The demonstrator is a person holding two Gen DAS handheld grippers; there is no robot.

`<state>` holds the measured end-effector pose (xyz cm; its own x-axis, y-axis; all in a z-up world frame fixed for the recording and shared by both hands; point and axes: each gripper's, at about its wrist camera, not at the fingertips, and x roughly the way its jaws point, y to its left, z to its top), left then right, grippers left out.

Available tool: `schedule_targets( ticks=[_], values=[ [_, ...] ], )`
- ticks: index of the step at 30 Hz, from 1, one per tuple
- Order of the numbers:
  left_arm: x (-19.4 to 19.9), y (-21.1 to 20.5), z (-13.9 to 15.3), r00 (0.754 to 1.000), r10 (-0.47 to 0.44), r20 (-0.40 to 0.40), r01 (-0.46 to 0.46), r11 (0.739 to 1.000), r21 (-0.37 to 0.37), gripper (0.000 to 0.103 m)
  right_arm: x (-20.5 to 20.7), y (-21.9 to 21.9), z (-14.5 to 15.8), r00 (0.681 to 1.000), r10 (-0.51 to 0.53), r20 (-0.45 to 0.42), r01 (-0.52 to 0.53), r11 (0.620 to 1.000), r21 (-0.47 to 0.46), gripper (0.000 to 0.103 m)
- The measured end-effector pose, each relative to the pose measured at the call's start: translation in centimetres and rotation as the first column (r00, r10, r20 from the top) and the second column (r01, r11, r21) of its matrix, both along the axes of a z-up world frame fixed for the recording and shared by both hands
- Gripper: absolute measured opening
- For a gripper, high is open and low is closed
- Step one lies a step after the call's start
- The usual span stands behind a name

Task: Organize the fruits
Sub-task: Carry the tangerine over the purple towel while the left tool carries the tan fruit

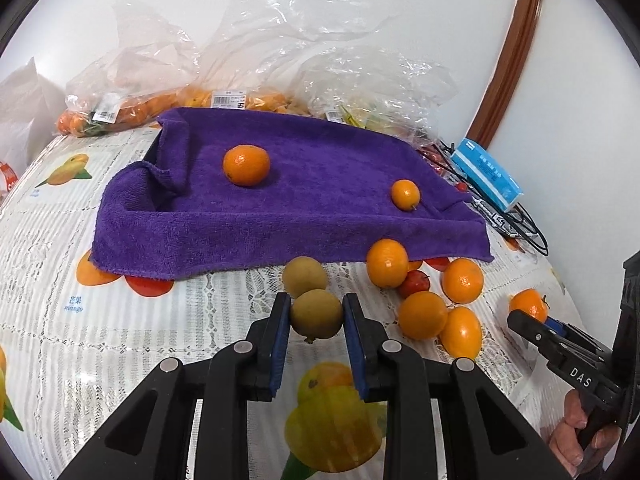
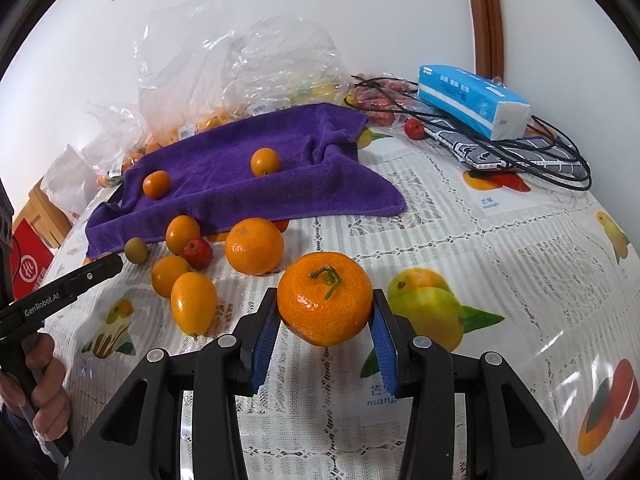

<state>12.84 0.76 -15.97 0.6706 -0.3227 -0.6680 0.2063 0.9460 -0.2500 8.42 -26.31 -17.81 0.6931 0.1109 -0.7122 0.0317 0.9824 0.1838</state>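
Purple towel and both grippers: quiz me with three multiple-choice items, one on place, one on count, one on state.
1. Where does the blue tissue pack lie?
A. on the purple towel
B. on cables beside the towel
C. on the floor

2. How many fruits lie on the towel?
A. two
B. four
C. none

3. What does the right gripper hold?
A. nothing
B. a red fruit
C. a stemmed mandarin

Answers: 1 B, it rests on black cables right of the towel. 2 A, two orange fruits lie on it. 3 C, both pads press the mandarin; the left gripper clamps a greenish-brown fruit.
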Motion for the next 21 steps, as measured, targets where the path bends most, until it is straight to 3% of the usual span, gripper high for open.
schedule_targets(
  ticks=[11, 21],
  values=[
    [-0.81, -0.63, 0.76, 0.998, -0.033, 0.054, 0.032, 0.999, 0.017, 0.025, 0.09, 0.91, -0.13, 1.0, 0.028, -0.011, -0.028, 0.999, -0.027, 0.044],
    [-0.79, -0.46, 0.83, 0.998, -0.024, 0.055, 0.024, 1.0, 0.007, 0.025, 0.0, 0.69, -0.01, 1.0, 0.009, -0.001, -0.009, 1.0, -0.03, 0.044]
  ],
)
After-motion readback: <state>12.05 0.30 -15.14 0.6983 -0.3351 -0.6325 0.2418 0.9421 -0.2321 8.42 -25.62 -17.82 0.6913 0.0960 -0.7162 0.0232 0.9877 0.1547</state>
